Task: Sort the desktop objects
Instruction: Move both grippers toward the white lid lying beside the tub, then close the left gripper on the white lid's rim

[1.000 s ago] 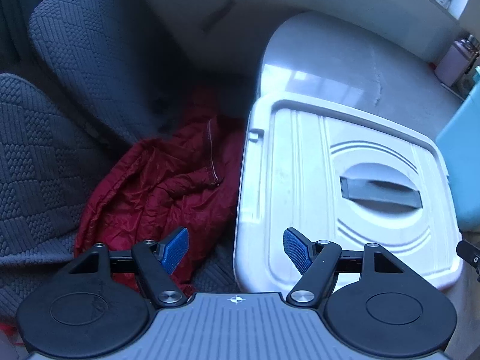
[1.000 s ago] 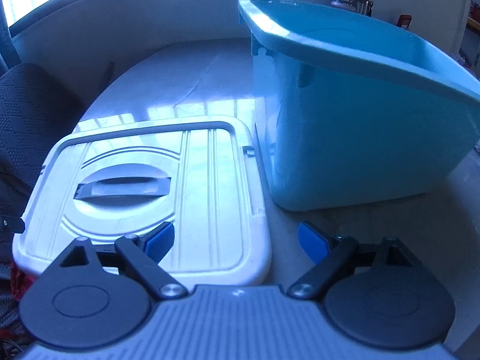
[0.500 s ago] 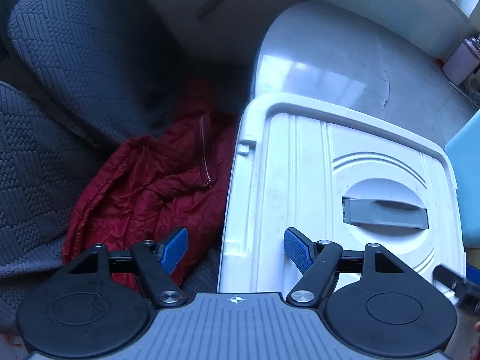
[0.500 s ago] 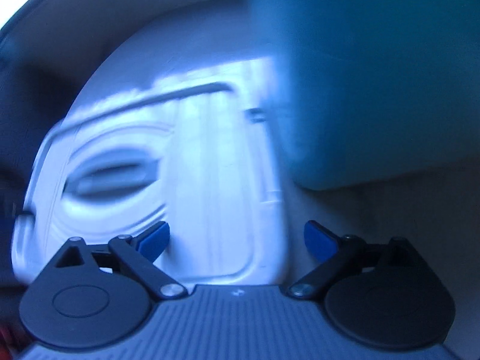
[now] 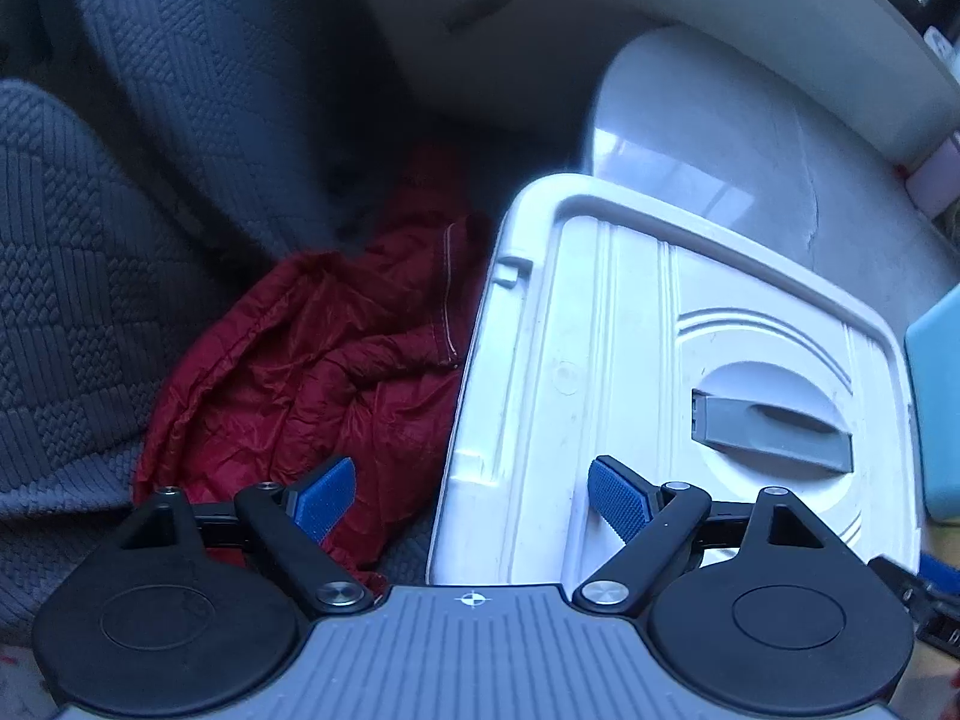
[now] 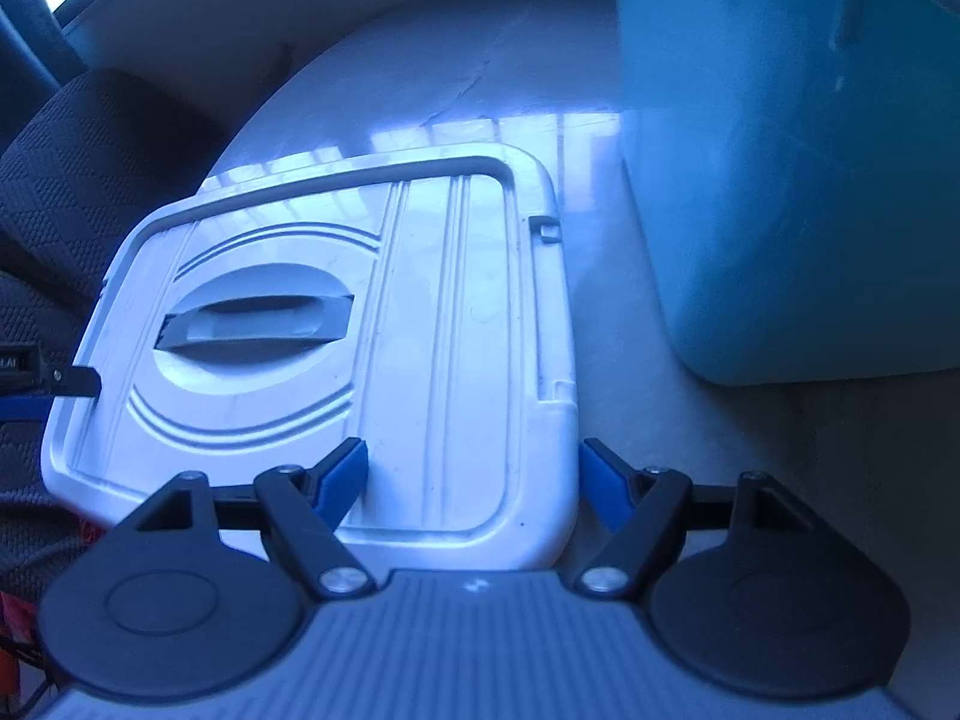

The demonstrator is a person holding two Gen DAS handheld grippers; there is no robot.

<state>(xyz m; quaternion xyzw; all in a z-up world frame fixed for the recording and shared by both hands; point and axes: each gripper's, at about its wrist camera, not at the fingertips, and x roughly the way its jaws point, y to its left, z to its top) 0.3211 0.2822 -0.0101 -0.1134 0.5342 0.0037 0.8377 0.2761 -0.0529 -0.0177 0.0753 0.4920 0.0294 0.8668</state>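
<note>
A white plastic lid (image 5: pixel 600 360) with a grey recessed handle (image 5: pixel 774 432) lies flat on the pale table, beside a teal storage bin (image 6: pixel 798 180). My left gripper (image 5: pixel 471 495) is open and straddles the lid's left edge, one pad over the red cloth and one over the lid. My right gripper (image 6: pixel 474 477) is open around the lid's (image 6: pixel 372 348) near right corner, its pads on either side of that edge. The left gripper's tip shows at the lid's left edge in the right wrist view (image 6: pixel 72 381).
A red jacket (image 5: pixel 312 378) lies on grey quilted seats (image 5: pixel 90 276) left of the table. The teal bin's edge shows at the right (image 5: pixel 936 402). A pink container (image 5: pixel 933 180) stands at the table's far right by the wall.
My right gripper has dropped closer to the lid, and its fingers now bracket the near right corner. My left gripper has shifted slightly, still astride the left edge.
</note>
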